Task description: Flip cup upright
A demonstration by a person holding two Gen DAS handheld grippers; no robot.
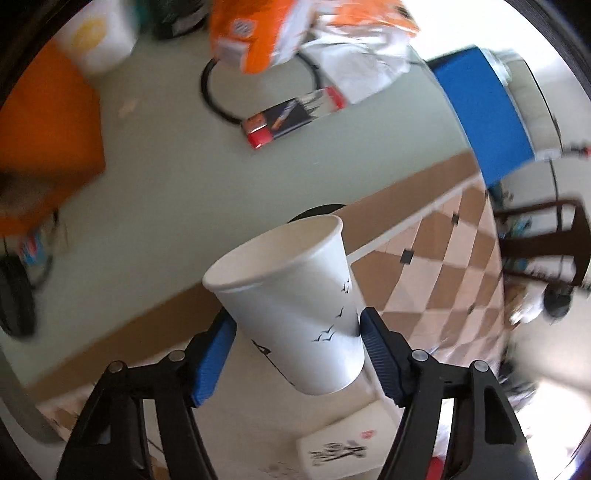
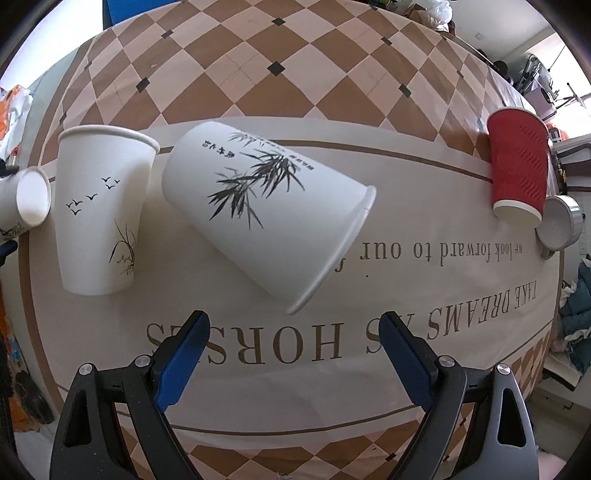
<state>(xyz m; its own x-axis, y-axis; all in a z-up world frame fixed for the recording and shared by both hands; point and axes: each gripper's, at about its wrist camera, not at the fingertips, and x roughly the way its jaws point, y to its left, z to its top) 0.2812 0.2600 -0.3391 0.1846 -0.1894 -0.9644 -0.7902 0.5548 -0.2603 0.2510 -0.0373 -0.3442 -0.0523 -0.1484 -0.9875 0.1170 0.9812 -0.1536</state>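
My left gripper (image 1: 297, 325) is shut on a white paper cup with small black birds (image 1: 291, 306). The cup is held in the air over the table edge, tilted, its open mouth up and to the left. In the right wrist view my right gripper (image 2: 293, 325) is open and empty, just in front of a white cup with a bamboo print (image 2: 266, 210) that lies on its side, mouth to the lower right. A white bird-print cup (image 2: 99, 214) stands upright left of it. A red ribbed cup (image 2: 517, 166) stands mouth down at the right.
The table has a checkered cloth with printed words (image 2: 332, 74). A small white cup (image 2: 29, 199) lies at the left edge and a white lid or dish (image 2: 557, 225) at the right. The left wrist view shows floor clutter: orange bags (image 1: 258, 33), a cable, a blue panel (image 1: 484, 107).
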